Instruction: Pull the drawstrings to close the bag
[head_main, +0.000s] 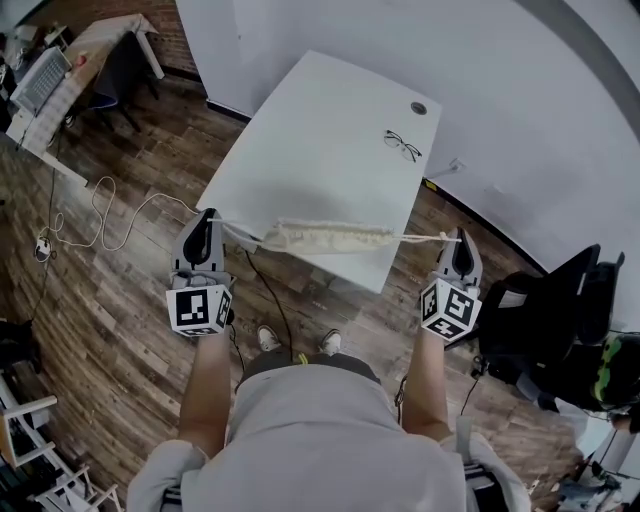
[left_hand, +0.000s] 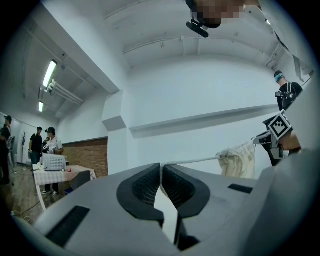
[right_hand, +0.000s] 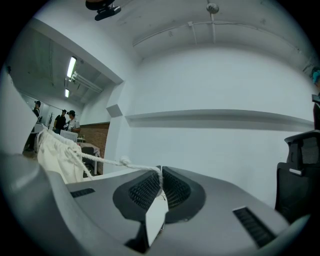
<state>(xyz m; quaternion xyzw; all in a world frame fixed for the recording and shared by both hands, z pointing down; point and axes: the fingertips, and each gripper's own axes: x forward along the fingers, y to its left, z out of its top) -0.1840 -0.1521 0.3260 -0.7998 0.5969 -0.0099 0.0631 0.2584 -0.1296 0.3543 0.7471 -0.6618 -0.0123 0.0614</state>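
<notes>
Gripping a white drawstring (left_hand: 192, 161), the left gripper (left_hand: 161, 169) has its jaws nearly together, the ribbed pads pinching the cord with only its thickness between them. The cord runs taut from the pads off to the right, to the bag (left_hand: 240, 160).

Right gripper (right_hand: 160, 174): jaws likewise pressed together on the other drawstring (right_hand: 107, 160). This cord leaves the pads to the left, carries a small knot (right_hand: 124, 161) close to the jaws, and ends at the bunched mouth of the bag.

Head view: both grippers point level and away from the person, held well apart. The bag is cream cloth and hangs in the air between them, strung on the two taut cords. Its top edge is gathered into tight puckers along its whole width. It lies over the near edge of the table (head_main: 320, 130) in this view; contact with the tabletop cannot be judged from here.

Surface: white rectangular tabletop, with a pair of black-rimmed glasses (head_main: 402, 146) near its far right corner and a round cable grommet (head_main: 418, 108) just beyond them.

Room: wood-plank floor (head_main: 110, 340), with a white cable (head_main: 100, 215) looping across it to the left of the table. A black office chair (head_main: 545, 320) stands at the right. White walls; a low brick section (left_hand: 85, 157) shows at the far side. In front of it are several people (left_hand: 45, 142) beside a cloth-covered table (left_hand: 60, 172). Tube lights (left_hand: 49, 74) run along the ceiling.
</notes>
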